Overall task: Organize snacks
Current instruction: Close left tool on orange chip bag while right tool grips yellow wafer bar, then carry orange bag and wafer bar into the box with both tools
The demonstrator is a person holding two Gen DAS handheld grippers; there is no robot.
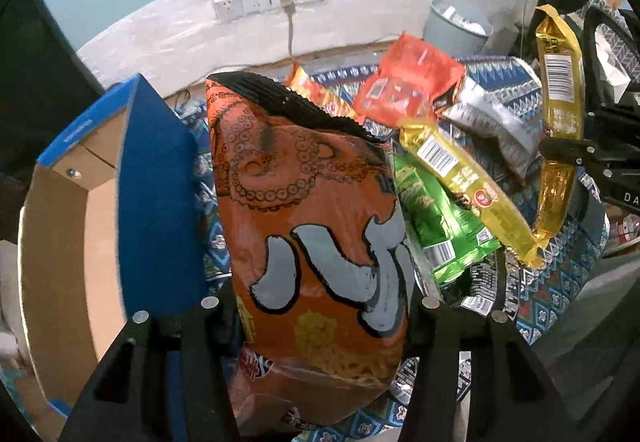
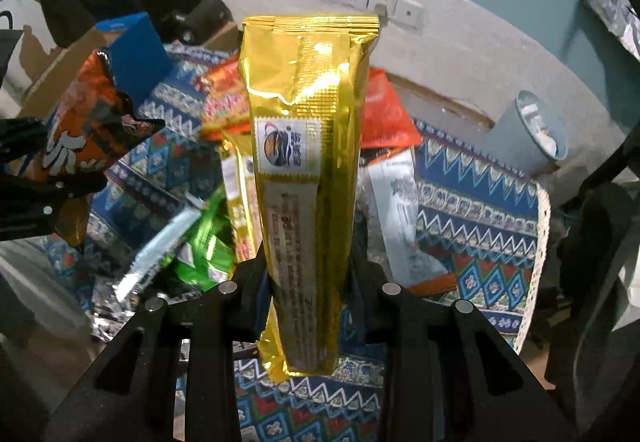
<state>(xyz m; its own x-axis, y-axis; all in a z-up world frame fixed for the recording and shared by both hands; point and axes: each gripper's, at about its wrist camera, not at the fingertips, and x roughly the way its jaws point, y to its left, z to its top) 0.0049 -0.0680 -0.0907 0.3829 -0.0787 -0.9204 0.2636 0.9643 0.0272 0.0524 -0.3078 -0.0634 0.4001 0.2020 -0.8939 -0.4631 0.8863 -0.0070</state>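
Above patterned cloth (image 2: 480, 210) — gold packet (image 2: 308, 162) upright, lengthwise in right claw (image 2: 308, 290).

Orange snack bag (image 1: 316, 242): glossy plastic film, crimped top seam. Gold packet (image 2: 308, 178): shiny metallic foil, creased. Box (image 1: 80, 210) at left: matt brown cardboard inside, blue outside. Patterned cloth (image 2: 480, 210): woven, matt.

Your room light is pretty dim and flat, with a cool teal cast off the wall. The gold packet (image 2: 308, 178) throws hard glare near its top. The green bag (image 2: 200, 242) and silver wrapper (image 2: 156, 254) are smeared with motion blur. Heavy fisheye bending everywhere, black vignette in the corners, and soft focus toward the edges of both views.
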